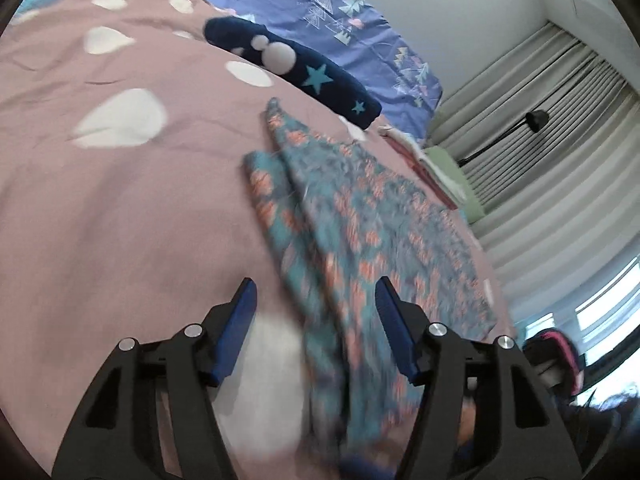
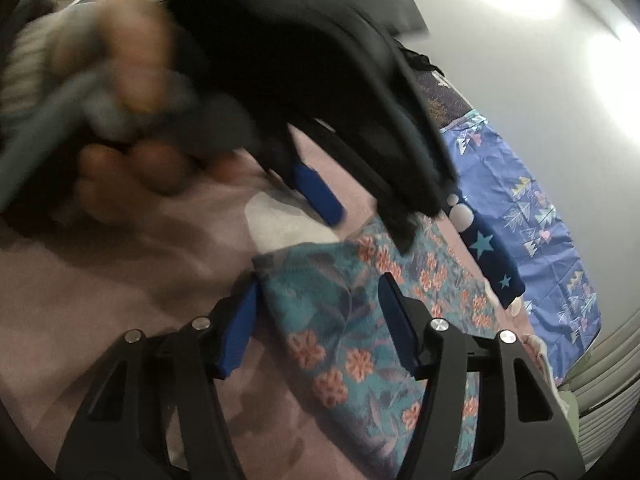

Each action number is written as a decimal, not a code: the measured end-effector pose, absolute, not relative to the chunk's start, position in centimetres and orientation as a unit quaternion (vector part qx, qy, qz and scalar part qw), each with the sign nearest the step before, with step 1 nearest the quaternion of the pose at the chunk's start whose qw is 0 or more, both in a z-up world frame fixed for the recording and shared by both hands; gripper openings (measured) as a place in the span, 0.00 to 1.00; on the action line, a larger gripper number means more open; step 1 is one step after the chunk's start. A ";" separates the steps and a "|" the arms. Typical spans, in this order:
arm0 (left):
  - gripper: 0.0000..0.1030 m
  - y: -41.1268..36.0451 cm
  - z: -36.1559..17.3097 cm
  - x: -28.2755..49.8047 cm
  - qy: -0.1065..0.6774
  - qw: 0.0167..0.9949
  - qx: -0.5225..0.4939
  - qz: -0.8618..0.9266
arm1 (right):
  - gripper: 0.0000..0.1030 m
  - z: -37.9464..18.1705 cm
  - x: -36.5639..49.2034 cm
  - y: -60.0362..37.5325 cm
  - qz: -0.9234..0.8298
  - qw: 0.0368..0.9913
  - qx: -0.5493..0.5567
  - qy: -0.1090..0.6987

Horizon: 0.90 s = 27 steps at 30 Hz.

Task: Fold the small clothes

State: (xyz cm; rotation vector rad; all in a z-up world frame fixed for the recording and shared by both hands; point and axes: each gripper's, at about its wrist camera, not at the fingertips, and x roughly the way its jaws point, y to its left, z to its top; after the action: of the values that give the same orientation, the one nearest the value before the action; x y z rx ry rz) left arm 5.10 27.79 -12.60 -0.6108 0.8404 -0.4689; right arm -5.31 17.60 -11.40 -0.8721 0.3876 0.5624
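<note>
A teal garment with orange flowers (image 1: pixel 360 216) lies partly folded on the pink bedspread (image 1: pixel 120 200). My left gripper (image 1: pixel 315 284) hovers open over its near end, and the blurred cloth runs between the blue pads without being pinched. In the right wrist view the same garment (image 2: pixel 340 320) lies under my right gripper (image 2: pixel 320 283), whose jaws stand apart with a corner of the cloth between them, not squeezed. Above it a blurred hand (image 2: pixel 132 80) holds the left gripper, with one blue pad (image 2: pixel 320 196) showing just above the garment's far edge.
A navy piece with stars and white circles (image 1: pixel 292 68) lies past the garment, against a purple-blue sheet with triangle prints (image 1: pixel 320 12). A small stack of folded cloth (image 1: pixel 424 160) sits at the bed's right edge. Grey curtains (image 1: pixel 540 152) and a black lamp (image 1: pixel 536 120) stand beyond.
</note>
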 end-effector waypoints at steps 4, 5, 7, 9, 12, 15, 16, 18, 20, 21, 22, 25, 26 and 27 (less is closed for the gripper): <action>0.50 28.0 -12.9 8.4 0.392 0.832 -0.323 -0.223 | 0.12 -11.9 -4.4 18.3 0.252 0.846 -0.427 0.195; 0.22 28.0 -13.0 8.9 0.396 0.831 -0.325 -0.217 | 0.12 -12.0 -4.3 18.4 0.243 0.848 -0.429 0.195; 0.08 27.9 -13.2 9.6 0.406 0.826 -0.334 -0.204 | 0.09 -11.1 -4.6 17.8 0.252 0.856 -0.411 0.189; 0.07 27.9 -12.3 9.0 0.380 0.837 -0.333 -0.210 | 0.08 -8.8 -5.6 16.9 0.277 0.871 -0.359 0.188; 0.07 28.4 -12.5 8.4 0.366 0.843 -0.344 -0.193 | 0.07 -7.9 -6.0 16.7 0.285 0.879 -0.330 0.196; 0.07 29.0 -14.2 9.1 0.381 0.829 -0.366 -0.183 | 0.07 -9.5 -4.9 16.9 0.292 0.864 -0.339 0.232; 0.08 29.2 -14.1 8.9 0.376 0.828 -0.372 -0.189 | 0.07 -9.5 -4.9 16.8 0.292 0.864 -0.338 0.232; 0.14 29.2 -13.7 8.9 0.375 0.830 -0.364 -0.192 | 0.08 -8.8 -5.3 16.4 0.291 0.870 -0.334 0.217; 0.20 29.1 -13.7 9.1 0.383 0.828 -0.359 -0.198 | 0.12 -8.4 -6.3 16.0 0.293 0.871 -0.331 0.213; 0.25 29.0 -13.6 9.2 0.384 0.826 -0.358 -0.205 | 0.19 -8.4 -6.6 15.6 0.291 0.870 -0.337 0.212; 0.27 29.0 -13.5 9.3 0.384 0.826 -0.357 -0.209 | 0.27 -8.6 -6.7 15.3 0.288 0.869 -0.342 0.213; 0.34 28.5 -13.4 9.5 0.390 0.825 -0.345 -0.220 | 0.32 -9.4 -6.9 14.4 0.272 0.862 -0.361 0.230; 0.34 28.3 -13.4 9.6 0.393 0.825 -0.341 -0.221 | 0.32 -9.7 -6.8 14.3 0.267 0.860 -0.364 0.238; 0.35 27.9 -13.3 10.0 0.398 0.824 -0.336 -0.221 | 0.34 -10.1 -6.4 14.1 0.258 0.860 -0.365 0.248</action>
State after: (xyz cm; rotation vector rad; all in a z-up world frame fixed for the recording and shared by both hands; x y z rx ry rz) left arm 10.01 27.88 -13.35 -0.7148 0.8462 -0.4696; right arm -6.36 14.10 -10.10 -0.7653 0.5208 0.5409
